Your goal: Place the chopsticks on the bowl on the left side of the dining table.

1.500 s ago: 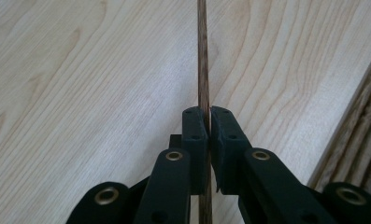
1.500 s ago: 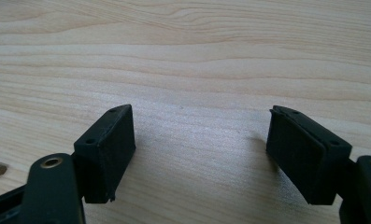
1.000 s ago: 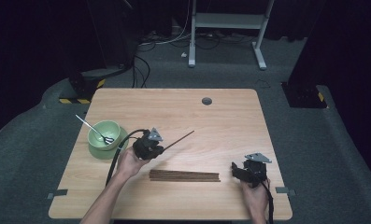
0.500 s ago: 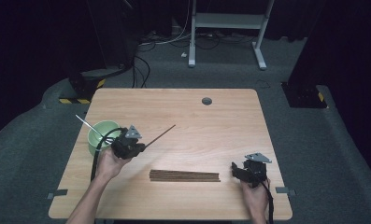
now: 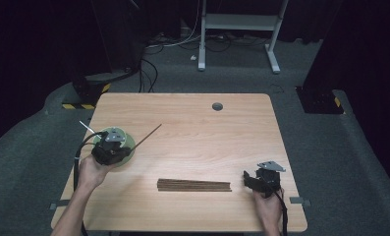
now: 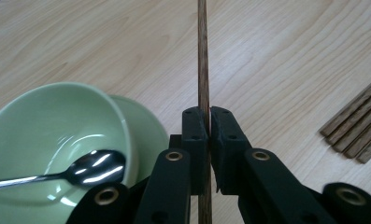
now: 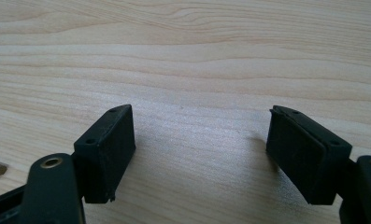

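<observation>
Surroundings: dark grey carpeted floor [image 5: 330,147] around my pale wooden bench [image 5: 197,123], which has rounded corners, visible grain and one small round hole [image 5: 217,106] near its far edge.
Left gripper: my left gripper [image 6: 206,122] is clamped tight on one thin, dark wooden chopstick [image 5: 147,136]; the stick runs straight up between the pads in the left gripper view and points out over bare bench toward the far right in the high view.
Right gripper: my right gripper [image 7: 199,140] has its jaws spread wide with nothing between them, resting low over bare wood near the bench's right front corner.
Bowl: one smooth, glossy pale green bowl [image 6: 47,130] sits at the left edge, just beside and below my left gripper, with one shiny metal spoon [image 6: 87,169] lying inside it.
Bundle: a flat row of dark square-edged chopsticks [image 5: 194,185] lies near the front, between my two hands; I can't count them.
Open room: the bench's middle and far half are bare.
</observation>
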Available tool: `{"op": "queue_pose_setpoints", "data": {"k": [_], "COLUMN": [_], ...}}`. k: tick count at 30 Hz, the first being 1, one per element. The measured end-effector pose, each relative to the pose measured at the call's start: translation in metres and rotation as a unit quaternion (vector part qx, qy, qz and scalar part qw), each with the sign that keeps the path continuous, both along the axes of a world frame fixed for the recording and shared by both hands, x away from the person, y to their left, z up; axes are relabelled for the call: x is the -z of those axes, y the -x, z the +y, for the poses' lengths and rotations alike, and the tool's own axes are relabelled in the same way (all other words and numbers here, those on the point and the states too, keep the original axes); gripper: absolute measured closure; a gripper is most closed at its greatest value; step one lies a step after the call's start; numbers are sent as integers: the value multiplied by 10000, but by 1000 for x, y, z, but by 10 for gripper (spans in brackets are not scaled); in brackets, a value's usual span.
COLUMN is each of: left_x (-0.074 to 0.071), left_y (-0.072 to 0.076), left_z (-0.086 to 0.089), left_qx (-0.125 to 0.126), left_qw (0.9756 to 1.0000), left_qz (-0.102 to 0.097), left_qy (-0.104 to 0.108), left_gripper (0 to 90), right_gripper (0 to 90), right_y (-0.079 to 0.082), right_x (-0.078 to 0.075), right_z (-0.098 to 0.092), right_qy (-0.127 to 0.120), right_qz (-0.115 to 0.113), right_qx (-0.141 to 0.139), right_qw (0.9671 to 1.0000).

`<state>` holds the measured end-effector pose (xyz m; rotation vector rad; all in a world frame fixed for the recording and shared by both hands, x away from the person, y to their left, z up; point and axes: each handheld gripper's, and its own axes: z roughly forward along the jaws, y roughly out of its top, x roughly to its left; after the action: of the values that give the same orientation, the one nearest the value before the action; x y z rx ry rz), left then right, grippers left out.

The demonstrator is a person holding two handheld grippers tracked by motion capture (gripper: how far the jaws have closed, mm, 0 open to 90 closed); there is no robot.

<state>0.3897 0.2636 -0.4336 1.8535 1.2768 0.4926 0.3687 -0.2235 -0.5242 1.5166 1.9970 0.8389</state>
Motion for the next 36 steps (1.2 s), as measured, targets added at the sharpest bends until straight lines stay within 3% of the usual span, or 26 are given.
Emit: {"op": "queue_pose_setpoints", "data": {"k": [5,6,7,13,16,24,36], "left_x": [-1,-2,-1,-6,-5,0,2], "left_y": [-1,-2,-3,-8,-12,-21,-33], "left_z": [13,20,22,39,44,54,58], "left_qx": [-153,-193,-281,-381,-465,-576,-676], "left_qw": [9999,9998,9996,9988,9985,9974,9961], "left_qz": [-7,35,-20,50,36,116,64], "left_qy": [-17,-105,-46,-292,-271,-410,-564], "left_gripper": [843,843,843,843,843,843,843], "right_gripper": [232,232,232,232,232,232,232], "right_y": [0,0,0,0,0,0,0], "right_x": [0,0,0,0,0,0,0], "right_z": [0,0,0,0,0,0,0], "right_qy": [0,0,0,0,0,1,1], "right_qz": [0,0,0,0,1,1,1], "right_qx": [0,1,0,2,1,2,1], "right_qw": [10000,10000,10000,10000,10000,10000,10000]}}
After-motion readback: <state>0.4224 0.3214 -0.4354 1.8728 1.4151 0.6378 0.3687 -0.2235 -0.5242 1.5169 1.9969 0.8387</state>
